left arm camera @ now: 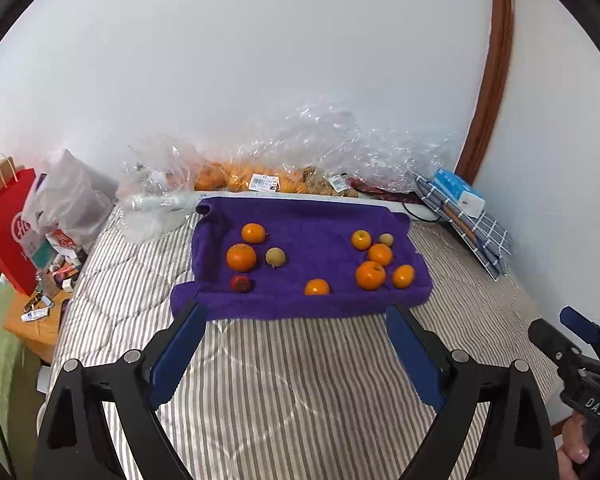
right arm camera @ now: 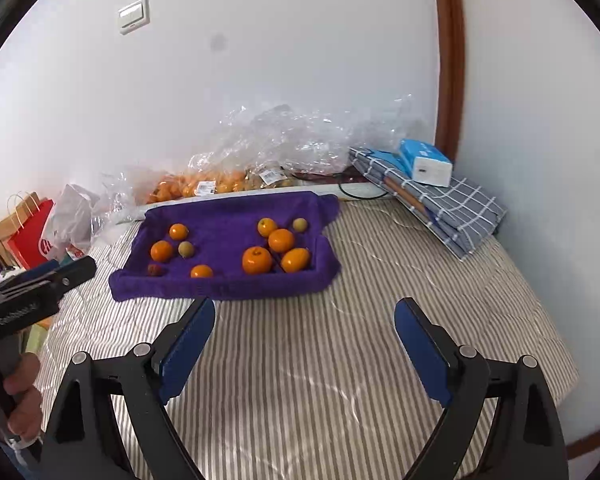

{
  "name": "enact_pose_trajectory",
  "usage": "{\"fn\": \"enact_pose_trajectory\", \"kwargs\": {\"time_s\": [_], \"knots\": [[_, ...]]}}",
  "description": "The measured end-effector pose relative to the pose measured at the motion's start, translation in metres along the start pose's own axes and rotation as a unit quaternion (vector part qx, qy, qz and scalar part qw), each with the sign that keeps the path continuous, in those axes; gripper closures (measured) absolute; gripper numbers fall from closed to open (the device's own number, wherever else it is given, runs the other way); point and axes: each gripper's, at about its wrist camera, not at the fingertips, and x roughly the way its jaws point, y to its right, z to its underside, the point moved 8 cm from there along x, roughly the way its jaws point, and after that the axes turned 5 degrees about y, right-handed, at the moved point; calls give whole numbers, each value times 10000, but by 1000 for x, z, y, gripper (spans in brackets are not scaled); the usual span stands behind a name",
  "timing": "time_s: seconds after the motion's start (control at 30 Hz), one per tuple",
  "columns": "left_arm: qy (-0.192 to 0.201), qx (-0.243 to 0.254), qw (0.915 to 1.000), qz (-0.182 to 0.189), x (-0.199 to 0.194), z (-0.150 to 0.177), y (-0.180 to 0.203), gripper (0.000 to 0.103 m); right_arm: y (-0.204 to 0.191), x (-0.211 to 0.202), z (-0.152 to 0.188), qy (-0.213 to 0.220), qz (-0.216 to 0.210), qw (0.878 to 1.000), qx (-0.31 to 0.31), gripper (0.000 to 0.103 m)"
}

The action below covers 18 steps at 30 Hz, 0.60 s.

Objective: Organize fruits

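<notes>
The bed [left arm camera: 300, 380], under a grey-striped quilt, filled the near and middle of both views, with a white wall behind it. A purple towel [left arm camera: 308, 240] lay spread on the far half of the bed, its long axis running left to right, its near edge just beyond both claws. On it the fruits sat in two loose groups: a left group [left arm camera: 252, 256] of two oranges, a pale brownish fruit and a small red fruit [left arm camera: 241, 283], and a right group [left arm camera: 378, 260] of several oranges with one pale fruit at the far side; one lone orange [left arm camera: 317, 287] rested near the towel's near edge between them. The left claw [left arm camera: 296, 316] hung above bare quilt with its blue pads wide apart and nothing between them, aimed at the towel's near edge and closer to the left group. The right claw [right arm camera: 305, 312] was likewise spread and empty, lined up nearer the right group. All fruit lay ahead of and below both claws, so any next reach would probably go forward and down. Open striped quilt in front gave free room; crinkled plastic bags [left arm camera: 300, 152] of more fruit crowded the far edge against the wall, and a folded checked cloth [left arm camera: 472, 224] bounded the far right.
</notes>
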Motion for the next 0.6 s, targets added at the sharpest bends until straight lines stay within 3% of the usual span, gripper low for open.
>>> {"fn": "enact_pose_trajectory", "kwargs": {"time_s": [0.6], "knots": [[353, 226, 9989, -200, -54, 9, 19, 10, 17, -53, 11, 276, 144, 9995, 65, 8]]}}
